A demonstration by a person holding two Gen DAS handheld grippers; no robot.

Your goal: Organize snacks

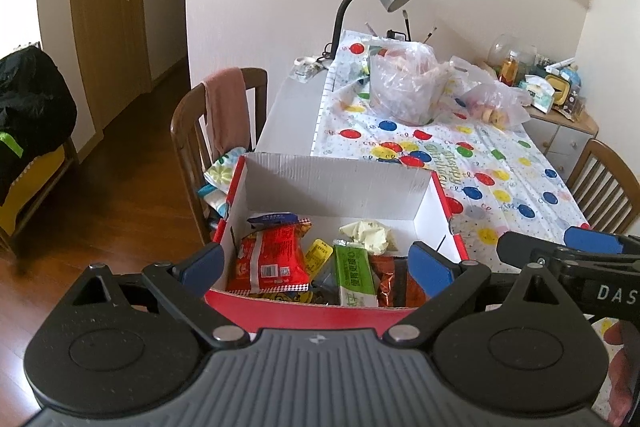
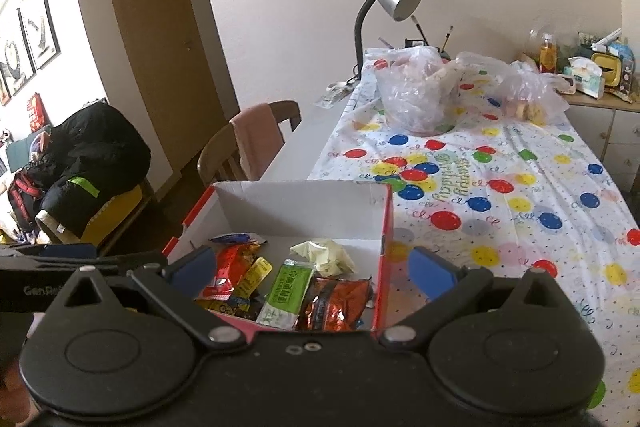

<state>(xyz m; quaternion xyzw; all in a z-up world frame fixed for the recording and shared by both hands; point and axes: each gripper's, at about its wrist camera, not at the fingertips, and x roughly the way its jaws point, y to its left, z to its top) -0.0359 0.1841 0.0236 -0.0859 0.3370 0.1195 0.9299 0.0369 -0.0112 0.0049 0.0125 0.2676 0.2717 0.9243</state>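
Both hand-held grippers, left (image 1: 316, 261) and right (image 2: 312, 267), are held apart, empty. Snacks (image 1: 276, 263) sit in the box (image 1: 320, 315); the bags (image 1: 404, 87) at 12 o'clock could get torn if pinched carelessly.

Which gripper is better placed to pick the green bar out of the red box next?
Probably left: the left gripper, open, frames the green bar; the right gripper is centred nearer the box's right wall.
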